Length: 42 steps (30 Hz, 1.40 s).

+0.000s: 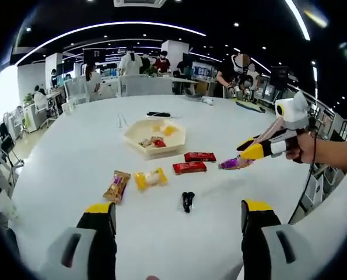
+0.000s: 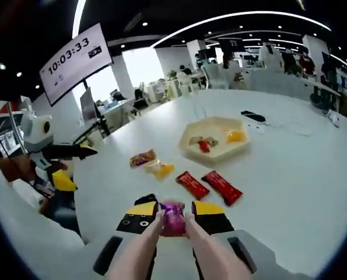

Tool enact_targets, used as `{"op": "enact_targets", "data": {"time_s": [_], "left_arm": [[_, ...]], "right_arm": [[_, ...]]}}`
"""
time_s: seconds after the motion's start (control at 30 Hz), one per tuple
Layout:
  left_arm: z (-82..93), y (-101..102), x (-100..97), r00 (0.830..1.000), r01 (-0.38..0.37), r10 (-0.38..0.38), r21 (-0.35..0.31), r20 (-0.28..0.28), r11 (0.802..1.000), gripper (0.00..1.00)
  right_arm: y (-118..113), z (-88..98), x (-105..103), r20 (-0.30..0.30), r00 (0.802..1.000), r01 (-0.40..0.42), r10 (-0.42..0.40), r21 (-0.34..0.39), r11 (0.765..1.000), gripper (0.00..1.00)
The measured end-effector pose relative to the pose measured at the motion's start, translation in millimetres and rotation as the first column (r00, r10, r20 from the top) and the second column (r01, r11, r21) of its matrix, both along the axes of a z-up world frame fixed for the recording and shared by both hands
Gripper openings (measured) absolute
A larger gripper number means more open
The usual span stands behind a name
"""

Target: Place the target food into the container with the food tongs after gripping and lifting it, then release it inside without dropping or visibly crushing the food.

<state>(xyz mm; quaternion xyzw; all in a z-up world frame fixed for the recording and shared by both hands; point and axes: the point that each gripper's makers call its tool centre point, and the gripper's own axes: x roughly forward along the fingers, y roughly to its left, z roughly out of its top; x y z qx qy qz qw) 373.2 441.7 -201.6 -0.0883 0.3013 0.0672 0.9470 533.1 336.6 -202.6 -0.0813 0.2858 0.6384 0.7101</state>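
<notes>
A purple wrapped candy [image 2: 173,221] is pinched at the tip of the pale food tongs [image 2: 203,248]. My right gripper [image 2: 174,209] is shut on the tongs. In the left gripper view, the right gripper [image 1: 249,149] comes in from the right, held by a hand. It holds the purple candy [image 1: 230,164] just above the white table, right of the red packets. The beige hexagonal container [image 1: 161,153] sits at mid-table with a few snacks inside; in the right gripper view the container [image 2: 217,156] lies ahead and to the right. My left gripper [image 1: 176,213] is open over the near table, holding nothing.
Two red packets [image 1: 194,162], a yellow packet [image 1: 150,178] and a brown packet [image 1: 116,185] lie before the container. A small black object [image 1: 187,200] sits nearer me. A dark flat item [image 1: 158,114] lies beyond the container. Desks and people stand at the back.
</notes>
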Motion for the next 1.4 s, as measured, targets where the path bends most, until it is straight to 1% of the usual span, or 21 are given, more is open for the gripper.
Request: {"op": "enact_targets", "data": {"time_s": [0.13,0.2,0.3,0.33,0.43,0.5,0.53,0.57,0.6,0.73,0.8,0.83,0.97,1.03,1.07,1.1,1.13,1.2,1.23,1.3,1.4], "left_arm": [[-1.4,1,-3.0,1.0,0.0,0.0,0.003,-0.01,1.0,0.89],[1.7,6,-2.4,1.0,-0.013,0.013,0.008,0.008,1.0,0.89],[4.5,8,-1.9,0.999,-0.034,0.034,0.007,0.015,0.999,0.89],[5.2,7,-1.7,0.999,-0.034,0.034,0.005,0.017,0.999,0.89],[3.3,7,-3.7,1.0,-0.029,0.029,0.009,0.012,1.0,0.89],[-0.4,8,-4.7,1.0,-0.025,0.025,0.0,0.002,1.0,0.89],[-2.2,8,-5.4,1.0,-0.021,0.021,-0.005,-0.006,1.0,0.89],[-1.6,7,-4.9,1.0,-0.015,0.015,-0.001,-0.007,1.0,0.89],[-1.0,6,-4.3,1.0,-0.01,0.01,0.002,-0.008,1.0,0.89],[-4.6,7,-3.2,1.0,-0.023,0.023,-0.005,-0.013,1.0,0.89],[-6.1,1,-3.2,1.0,-0.011,0.011,-0.01,-0.02,1.0,0.89],[-6.9,-1,-3.7,1.0,-0.001,0.001,-0.007,-0.026,1.0,0.89],[-7.9,-2,-5.7,0.999,0.017,-0.016,0.003,-0.049,1.0,0.89],[-3.8,4,-6.7,0.999,0.008,-0.008,0.013,-0.044,1.0,0.89],[-2.5,7,-7.0,0.999,-0.006,0.007,0.01,-0.035,1.0,0.89],[-2.2,9,-8.0,0.999,-0.019,0.019,0.005,-0.034,1.0,0.89],[-2.7,9,-8.6,0.999,-0.023,0.024,0.004,-0.034,1.0,0.89],[-4.6,8,-11.0,0.999,-0.02,0.02,0.004,-0.042,1.0,0.89],[-6.0,7,-13.0,0.999,-0.013,0.013,0.008,-0.048,1.0,0.89],[-5.7,5,-13.3,0.999,-0.009,0.009,0.009,-0.052,1.0,0.88],[-5.8,7,-13.6,0.999,-0.011,0.011,0.002,-0.048,1.0,0.89]], "right_arm": [[9,5.9,10,0.024,1.0,0.005,-0.005,0.013,1.0,0.21],[9,-2.0,14,0.044,0.999,-0.006,0.007,-0.019,1.0,0.22],[-1,-21.0,7,0.02,0.999,-0.03,0.032,-0.096,0.995,0.24],[-4,-22.2,7,0.043,0.999,-0.029,0.033,-0.097,0.995,0.25],[-18,-36.2,0,0.052,0.997,-0.048,0.055,-0.119,0.992,0.25],[-25,-47.6,-5,0.067,0.993,-0.086,0.096,-0.132,0.987,0.25],[-28,-52.8,-8,0.07,0.991,-0.102,0.113,-0.142,0.985,0.25],[-31,-58.8,-10,0.106,0.983,-0.133,0.151,-0.162,0.978,0.25],[-32,-62.0,-12,0.119,0.978,-0.153,0.174,-0.166,0.974,0.25],[-32,-75.3,-19,0.149,0.96,-0.206,0.236,-0.193,0.959,0.25],[-31,-76.1,-21,0.16,0.954,-0.222,0.253,-0.189,0.957,0.25],[-26,-72.9,-24,0.17,0.948,-0.247,0.271,-0.151,0.957,0.25],[-22,-72.7,-28,0.166,0.942,-0.268,0.291,-0.149,0.952,0.25],[-19,-76.1,-29,0.165,0.941,-0.272,0.297,-0.155,0.95,0.26],[-20,-83.8,-29,0.179,0.934,-0.277,0.309,-0.182,0.943,0.25],[-20,-87.0,-28,0.176,0.935,-0.276,0.309,-0.191,0.942,0.25],[-21,-84.5,-28,0.182,0.937,-0.268,0.299,-0.177,0.947,0.24],[-23,-84.2,-18,0.118,0.971,-0.182,0.208,-0.196,0.963,0.21],[-21,-82.2,-16,0.136,0.968,-0.183,0.21,-0.185,0.966,0.2],[-21,-85.0,-17,0.159,0.961,-0.193,0.225,-0.197,0.961,0.19],[-20,-84.0,-20,0.139,0.968,-0.18,0.208,-0.191,0.965,0.19]]}}
